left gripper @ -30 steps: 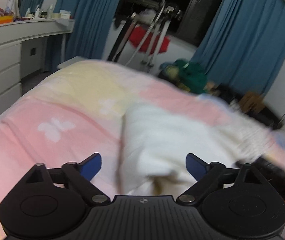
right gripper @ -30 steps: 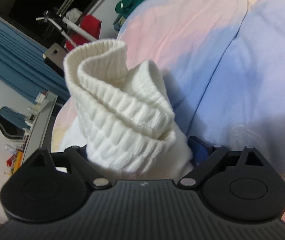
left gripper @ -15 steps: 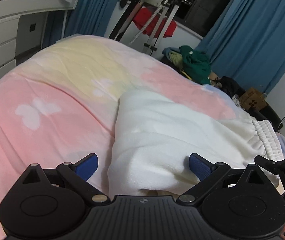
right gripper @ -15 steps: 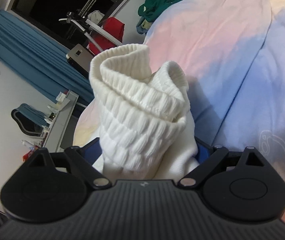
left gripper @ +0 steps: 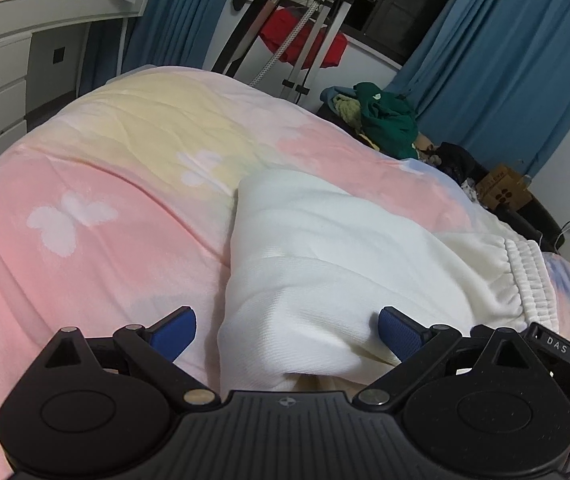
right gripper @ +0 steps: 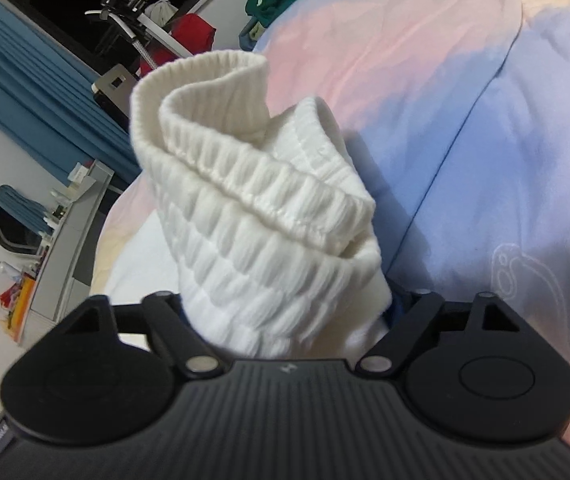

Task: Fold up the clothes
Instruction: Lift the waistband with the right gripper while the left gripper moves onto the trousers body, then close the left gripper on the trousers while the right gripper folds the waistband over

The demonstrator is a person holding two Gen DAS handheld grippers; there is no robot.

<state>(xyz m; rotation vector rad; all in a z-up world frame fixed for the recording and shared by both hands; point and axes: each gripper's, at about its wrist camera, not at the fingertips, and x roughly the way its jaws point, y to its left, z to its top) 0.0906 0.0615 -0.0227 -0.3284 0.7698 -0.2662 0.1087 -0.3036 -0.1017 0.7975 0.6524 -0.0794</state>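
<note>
Garment: white trousers [left gripper: 325, 264] lie folded on the bed [left gripper: 117, 200], over its pastel quilt, elastic waistband [right gripper: 253, 200] at the right-hand end.
Left claw [left gripper: 287, 332]: stands wide; blue pads [left gripper: 175, 334] straddle the near folded corner of the cloth, not pressing it.
Right claw [right gripper: 285, 312]: its jaws have just been closing; the bunched ribbed waistband rises between them, and the pads appear to pinch it.
Background: blue curtains [left gripper: 497, 60], a white dresser [left gripper: 13, 56], a drying rack [left gripper: 305, 28].
</note>
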